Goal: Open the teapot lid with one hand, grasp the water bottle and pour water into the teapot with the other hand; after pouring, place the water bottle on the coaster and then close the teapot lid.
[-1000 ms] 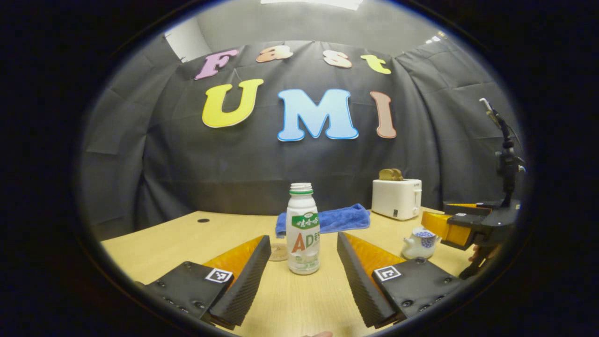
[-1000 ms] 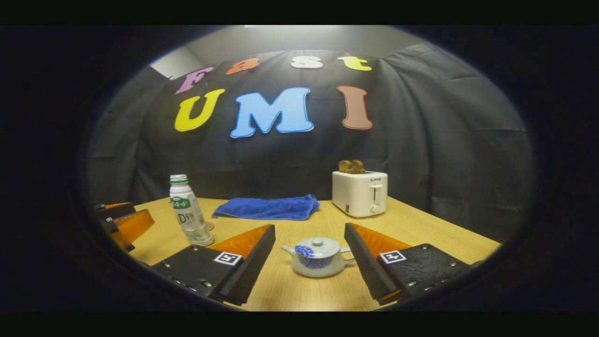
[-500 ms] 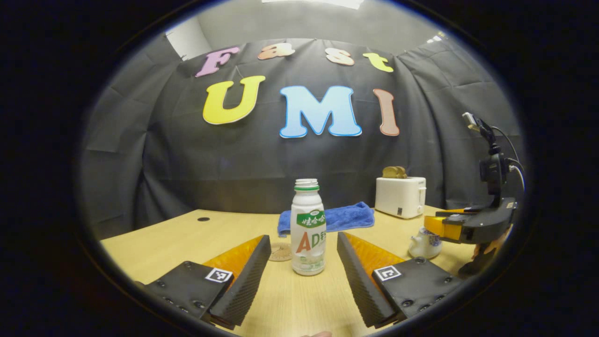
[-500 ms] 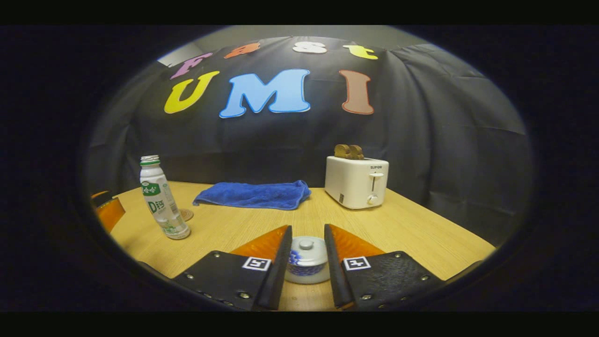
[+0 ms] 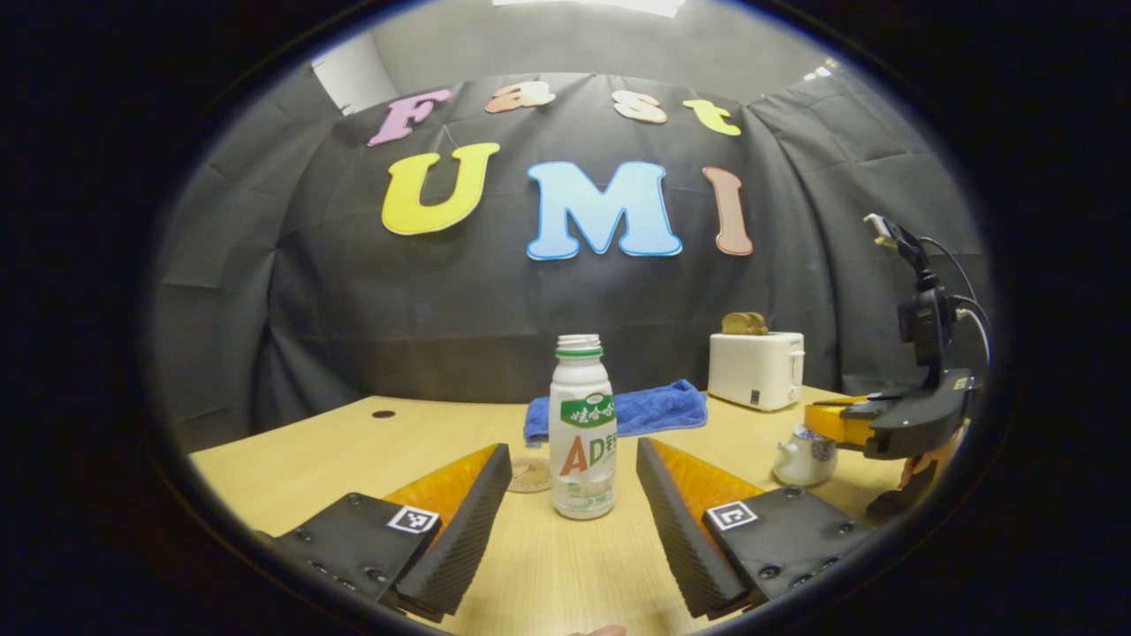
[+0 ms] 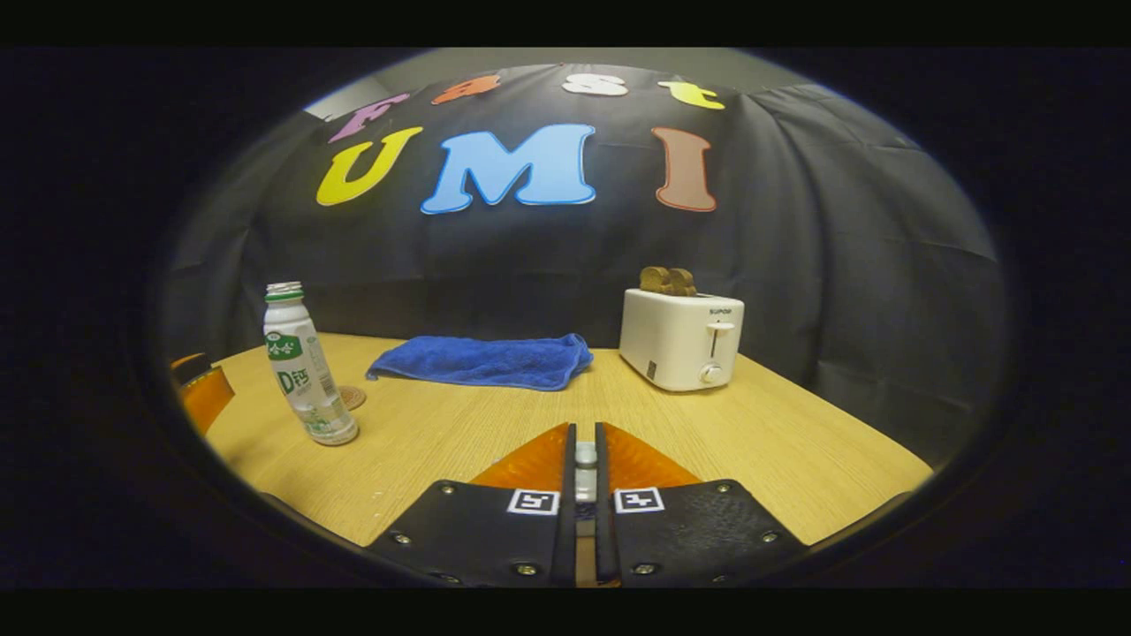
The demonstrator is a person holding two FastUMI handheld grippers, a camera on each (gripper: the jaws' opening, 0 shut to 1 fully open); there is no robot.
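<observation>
Your left claw (image 5: 574, 521) is spread wide, one finger on each side of the water bottle (image 5: 582, 428), touching neither side. The bottle stands upright and uncapped on the wooden surface (image 5: 300, 459). The coaster (image 5: 530, 475) lies just behind the bottle at about 10 o'clock from its base. The blue towel (image 5: 632, 411) is farther back at 1 o'clock, and the white toaster (image 5: 757, 371) sits at 2 o'clock.

At 3 o'clock in the left gripper view, your right claw (image 5: 817, 422) hangs directly over the teapot (image 5: 802, 458). In the right gripper view that claw (image 6: 584, 477) is pressed nearly together, pinching the knob of the teapot lid (image 6: 585, 457) between its fingers. Whether the lid has left the pot you cannot tell.
</observation>
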